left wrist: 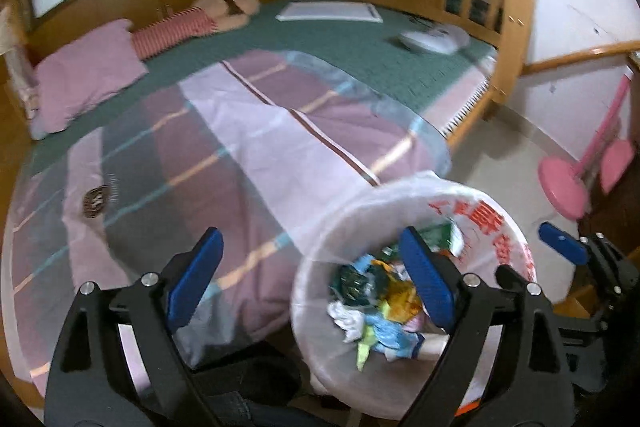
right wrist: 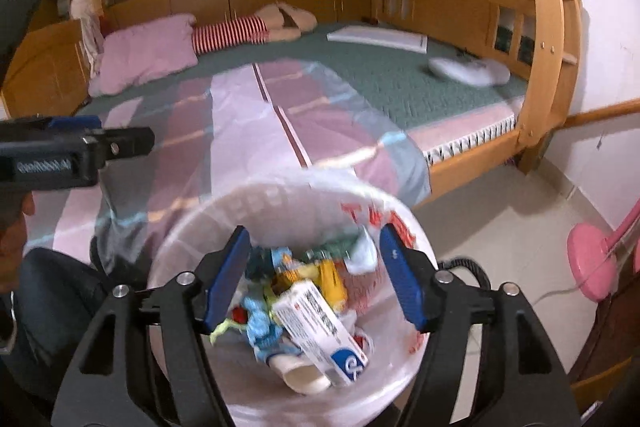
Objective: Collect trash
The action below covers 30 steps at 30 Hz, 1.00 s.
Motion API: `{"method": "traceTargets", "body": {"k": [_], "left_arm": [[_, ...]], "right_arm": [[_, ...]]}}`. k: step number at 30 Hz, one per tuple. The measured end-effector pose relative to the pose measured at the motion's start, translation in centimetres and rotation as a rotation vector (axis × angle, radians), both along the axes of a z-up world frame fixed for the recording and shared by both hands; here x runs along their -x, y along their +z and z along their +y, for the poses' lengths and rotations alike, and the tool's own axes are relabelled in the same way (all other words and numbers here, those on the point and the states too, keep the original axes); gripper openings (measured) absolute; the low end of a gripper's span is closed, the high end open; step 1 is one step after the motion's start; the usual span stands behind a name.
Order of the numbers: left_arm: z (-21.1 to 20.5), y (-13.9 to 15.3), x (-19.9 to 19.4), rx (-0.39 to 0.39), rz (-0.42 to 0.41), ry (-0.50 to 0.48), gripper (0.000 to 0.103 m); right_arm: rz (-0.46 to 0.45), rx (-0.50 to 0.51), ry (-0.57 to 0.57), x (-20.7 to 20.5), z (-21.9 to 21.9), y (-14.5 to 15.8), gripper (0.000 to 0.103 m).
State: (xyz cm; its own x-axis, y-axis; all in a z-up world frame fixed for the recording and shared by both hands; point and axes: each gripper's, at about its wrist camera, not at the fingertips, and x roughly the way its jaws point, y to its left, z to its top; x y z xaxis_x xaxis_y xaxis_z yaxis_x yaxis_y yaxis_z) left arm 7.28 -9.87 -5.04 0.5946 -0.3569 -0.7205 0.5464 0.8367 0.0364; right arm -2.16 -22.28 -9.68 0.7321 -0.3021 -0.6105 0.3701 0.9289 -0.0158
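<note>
I read this as the drop-off step: my right hand-held gripper (right wrist: 314, 279) hangs directly over the trash bin (right wrist: 256, 199), a white basket lined with a thin plastic bag, standing on the floor just beside the bed (right wrist: 360, 87). Its blue pads are spread wide with nothing pinched between them; a white and blue carton (right wrist: 320, 333) lies tilted on top of the heap of wrappers in the bin, below the open jaws, and looks blurred, so I judge it has just gone in. My left hand-held gripper (left wrist: 312, 279) is also wide open and empty, pointing down across the bed's edge with its right finger over the bin's rim. In the left view a small dark round scrap (left wrist: 96, 201) rests on the striped quilt (left wrist: 240, 147), well apart from the bin. It may be the next piece to collect, though it is too small for me to tell what it is. The next move calls for lifting both grippers clear of the bag's loose rim and swinging the left one toward that scrap
</note>
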Motion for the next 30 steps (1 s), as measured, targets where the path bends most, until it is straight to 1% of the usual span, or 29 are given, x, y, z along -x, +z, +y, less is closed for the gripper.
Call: {"method": "traceTargets", "body": {"k": [4, 6, 8, 10, 15, 18, 20, 24, 30], "left_arm": [[1.3, 0.7, 0.2, 0.015, -0.040, 0.061, 0.089], [1.8, 1.2, 0.4, 0.017, -0.066, 0.085, 0.090], [2.3, 1.7, 0.8, 0.017, -0.096, 0.106, 0.092], [2.7, 2.1, 1.2, 0.019, -0.116, 0.123, 0.093], [3.6, 2.9, 2.0, 0.017, -0.159, 0.160, 0.095], [4.1, 3.1, 2.3, 0.017, -0.177, 0.183, 0.097], [4.4, 3.2, 2.5, 0.024, -0.178, 0.190, 0.097], [4.7, 3.3, 2.6, 0.031, -0.181, 0.199, 0.098], [5.1, 3.3, 2.8, 0.039, -0.177, 0.198, 0.098]], "right_arm": [[-0.058, 0.052, 0.014, -0.1, 1.0, 1.4, 0.076], [-0.082, 0.061, 0.021, -0.1, 1.4, 1.9, 0.077], [-0.096, 0.056, 0.028, -0.2, 1.7, 2.2, 0.083], [-0.105, 0.055, 0.026, -0.3, 1.8, 2.3, 0.086], [-0.111, 0.056, 0.017, -0.6, 1.9, 2.6, 0.089], [-0.139, 0.032, 0.011, -0.9, 1.7, 3.3, 0.094], [-0.142, 0.042, 0.000, -1.1, 1.9, 3.7, 0.097], [-0.161, 0.047, 0.023, -1.3, 2.6, 4.2, 0.097], [-0.155, 0.042, 0.022, -1.4, 2.6, 4.2, 0.097]]}}
